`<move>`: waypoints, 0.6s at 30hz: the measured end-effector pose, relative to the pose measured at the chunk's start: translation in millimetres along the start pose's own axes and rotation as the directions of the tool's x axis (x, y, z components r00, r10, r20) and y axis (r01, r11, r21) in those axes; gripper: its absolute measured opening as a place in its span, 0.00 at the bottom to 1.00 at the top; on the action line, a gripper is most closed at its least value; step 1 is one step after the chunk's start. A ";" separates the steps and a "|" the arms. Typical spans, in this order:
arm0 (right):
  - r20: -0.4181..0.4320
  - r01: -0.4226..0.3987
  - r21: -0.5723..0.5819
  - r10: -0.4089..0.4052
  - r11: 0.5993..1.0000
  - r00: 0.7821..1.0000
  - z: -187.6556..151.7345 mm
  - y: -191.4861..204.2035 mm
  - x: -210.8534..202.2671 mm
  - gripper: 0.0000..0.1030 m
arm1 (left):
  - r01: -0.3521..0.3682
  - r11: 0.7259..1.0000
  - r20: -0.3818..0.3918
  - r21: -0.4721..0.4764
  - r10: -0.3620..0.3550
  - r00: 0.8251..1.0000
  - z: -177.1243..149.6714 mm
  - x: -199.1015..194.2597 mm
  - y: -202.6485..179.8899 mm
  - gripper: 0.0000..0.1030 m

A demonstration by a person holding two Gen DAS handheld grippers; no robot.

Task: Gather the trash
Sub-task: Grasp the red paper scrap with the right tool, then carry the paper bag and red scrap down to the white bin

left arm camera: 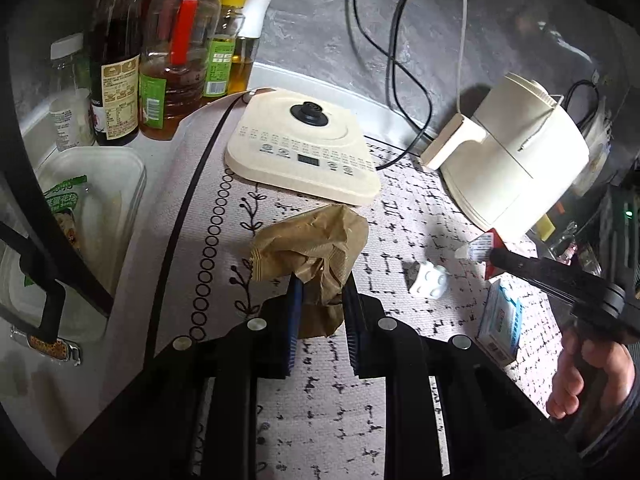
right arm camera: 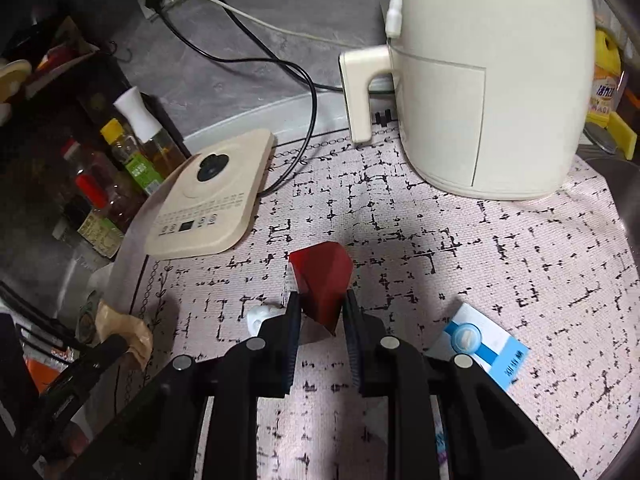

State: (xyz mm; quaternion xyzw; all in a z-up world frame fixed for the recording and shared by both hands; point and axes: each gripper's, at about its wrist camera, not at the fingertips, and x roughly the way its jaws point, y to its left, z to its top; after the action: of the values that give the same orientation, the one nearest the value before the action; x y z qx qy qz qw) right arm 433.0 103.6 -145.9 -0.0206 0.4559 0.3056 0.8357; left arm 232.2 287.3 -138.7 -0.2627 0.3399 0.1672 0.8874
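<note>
My left gripper [left arm camera: 323, 285] is shut on a crumpled brown paper bag [left arm camera: 316, 240], held just above the patterned table mat [left arm camera: 340, 420]. My right gripper [right arm camera: 320, 302] is shut on a folded red packet [right arm camera: 326, 276] with a white printed edge. In the left wrist view that packet [left arm camera: 485, 245] shows at the tip of the right gripper [left arm camera: 498, 259] on the right. On the mat lie a small white lump [right arm camera: 258, 316] and a blue and white box [right arm camera: 480, 344]. In the right wrist view, the brown paper bag [right arm camera: 136, 336] sits at the lower left.
A cream appliance base [left arm camera: 304, 148] with a cord sits at the back of the mat. A cream air fryer [right arm camera: 492, 80] stands at the right. Oil and sauce bottles [left arm camera: 176, 60] and a clear container [left arm camera: 92, 200] crowd the left. A hand [left arm camera: 588, 372] grips the right gripper's handle.
</note>
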 end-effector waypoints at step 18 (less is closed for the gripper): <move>0.076 0.013 0.072 -0.019 0.997 0.997 -82.4 -74.4 -130.0 0.20 | 0.095 0.990 -0.013 0.108 -0.095 0.995 -41.2 -15.5 -82.4 0.20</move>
State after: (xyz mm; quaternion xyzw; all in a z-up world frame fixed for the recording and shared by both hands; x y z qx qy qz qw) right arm 358.9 -46.6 -111.4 0.0175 0.4338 0.2828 0.8553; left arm 239.0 195.1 -124.9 -0.2306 0.3393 0.1049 0.9059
